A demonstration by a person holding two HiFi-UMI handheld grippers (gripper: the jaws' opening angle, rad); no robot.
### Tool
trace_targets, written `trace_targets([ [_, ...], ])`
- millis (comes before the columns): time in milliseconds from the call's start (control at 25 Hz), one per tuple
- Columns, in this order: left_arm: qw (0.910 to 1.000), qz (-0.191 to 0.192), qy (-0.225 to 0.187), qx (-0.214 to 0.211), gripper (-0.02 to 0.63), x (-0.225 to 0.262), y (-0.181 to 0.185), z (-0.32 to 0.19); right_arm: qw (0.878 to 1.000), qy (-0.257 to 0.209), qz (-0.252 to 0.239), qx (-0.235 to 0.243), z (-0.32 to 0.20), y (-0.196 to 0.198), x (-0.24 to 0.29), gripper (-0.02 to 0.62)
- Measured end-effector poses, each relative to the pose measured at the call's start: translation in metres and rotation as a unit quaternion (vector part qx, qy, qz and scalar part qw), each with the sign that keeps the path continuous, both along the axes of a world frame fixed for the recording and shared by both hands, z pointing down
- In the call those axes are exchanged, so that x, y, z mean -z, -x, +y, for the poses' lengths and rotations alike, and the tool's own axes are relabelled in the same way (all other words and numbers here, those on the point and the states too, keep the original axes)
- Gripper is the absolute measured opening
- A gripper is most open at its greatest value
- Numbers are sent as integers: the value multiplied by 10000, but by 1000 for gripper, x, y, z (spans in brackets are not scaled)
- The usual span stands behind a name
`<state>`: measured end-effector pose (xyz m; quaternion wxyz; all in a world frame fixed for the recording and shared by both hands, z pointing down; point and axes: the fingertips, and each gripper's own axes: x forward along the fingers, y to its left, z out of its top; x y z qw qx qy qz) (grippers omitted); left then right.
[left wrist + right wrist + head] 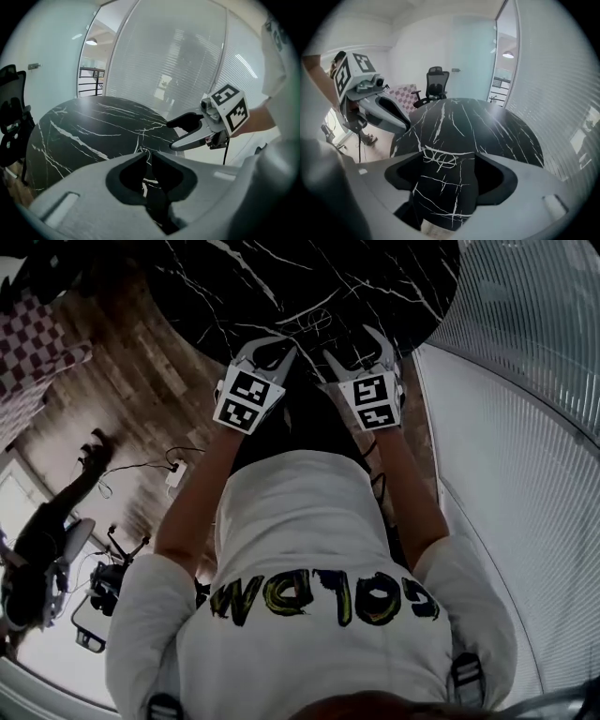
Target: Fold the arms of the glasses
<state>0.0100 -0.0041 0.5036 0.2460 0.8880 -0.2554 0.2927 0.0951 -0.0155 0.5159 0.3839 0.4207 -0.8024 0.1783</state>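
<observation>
the glasses (439,158) lie on the black bench (501,126), arms seemingly folded across the lenses. above the glasses, the right gripper (450,155) hangs wide open and empty, the left gripper (149,157) closed on nothing, likely held clear because folding looks done.

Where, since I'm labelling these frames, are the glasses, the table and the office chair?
glasses (439,158), right gripper view, on the wire rims.
table (506,136), right gripper view, on its bare black top.
office chair (437,80), right gripper view, on its backrest.
</observation>
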Motion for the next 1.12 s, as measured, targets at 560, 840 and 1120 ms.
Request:
trace_targets([
  [560,9868,1128,-637,975,5,147,15,24,9725,-976,-2090,-325,29,42,174,133],
  [840,9782,1566,-958,970,3,201,8,34,9499,-1394,-2789,-220,43,61,233,52],
  [1120,9743,1694,-1211,863,2,229,2,39,9417,-1663,-2919,-205,57,64,262,17],
])
